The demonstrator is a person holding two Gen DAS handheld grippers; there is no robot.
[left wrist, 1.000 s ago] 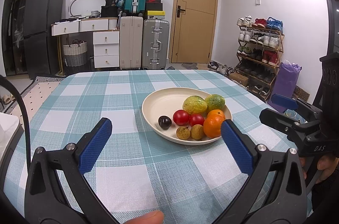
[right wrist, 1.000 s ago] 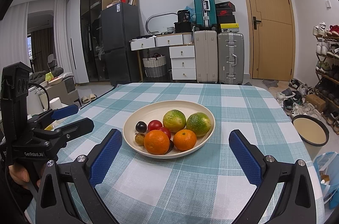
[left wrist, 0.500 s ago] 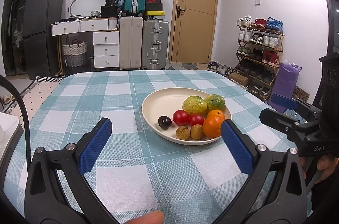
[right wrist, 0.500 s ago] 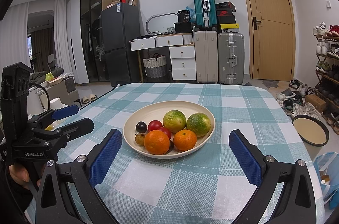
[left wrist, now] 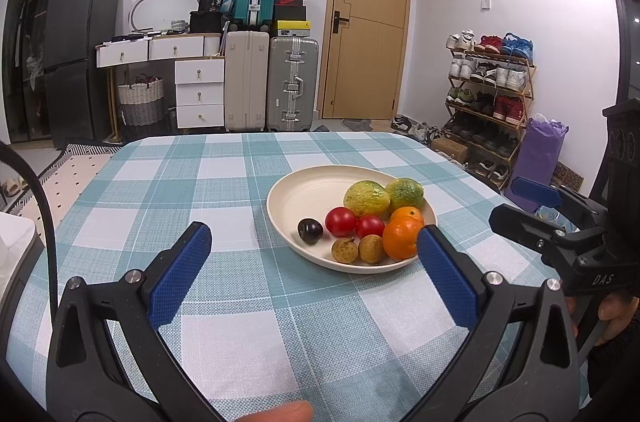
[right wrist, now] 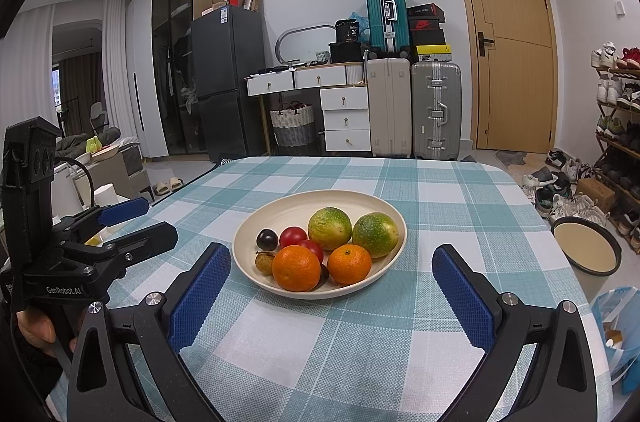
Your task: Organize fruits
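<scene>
A cream plate (left wrist: 304, 190) (right wrist: 300, 206) sits on the checked tablecloth and holds two green-yellow fruits (right wrist: 330, 228), two oranges (right wrist: 297, 268), two red tomatoes (left wrist: 340, 221), a dark plum (left wrist: 310, 230) and two small brown longans (left wrist: 344, 249). My left gripper (left wrist: 316, 270) is open and empty, a little short of the plate's near rim. My right gripper (right wrist: 332, 302) is open and empty, just in front of the plate. Each gripper shows in the other's view, at the table's side.
The teal checked tablecloth (left wrist: 200, 190) covers the table. On the floor to the right are a round basin (right wrist: 586, 250) and a shoe rack (left wrist: 488, 102). Suitcases (left wrist: 272, 86), drawers and a fridge stand against the far wall.
</scene>
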